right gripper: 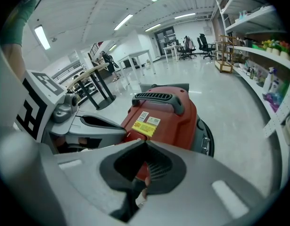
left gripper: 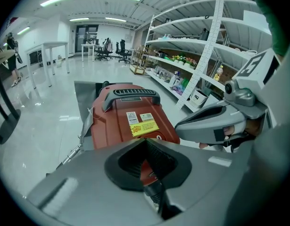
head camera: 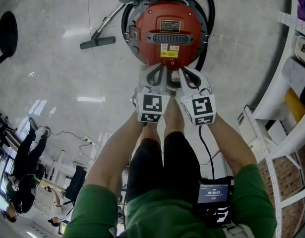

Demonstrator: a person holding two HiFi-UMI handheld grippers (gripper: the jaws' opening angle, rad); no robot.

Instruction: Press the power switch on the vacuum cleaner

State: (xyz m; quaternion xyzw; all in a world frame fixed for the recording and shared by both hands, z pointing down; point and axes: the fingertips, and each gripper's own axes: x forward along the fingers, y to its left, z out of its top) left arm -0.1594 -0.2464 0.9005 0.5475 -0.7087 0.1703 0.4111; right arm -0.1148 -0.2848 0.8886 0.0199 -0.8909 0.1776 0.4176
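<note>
The red vacuum cleaner [head camera: 167, 26] is standing on the floor [head camera: 53, 83]. The left hand-held gripper [head camera: 158, 72] and the right hand-held gripper [head camera: 186, 73] are hovering side by side at its near end, jaws closed together, gripping nothing. I judge the switch is not yet being pressed.

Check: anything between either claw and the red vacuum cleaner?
Nothing visible. The left claw and right claw, both shut, sit side by side at the near edge of the red domed plastic vacuum cleaner; its black hose wraps the sides, not the gap.
</note>
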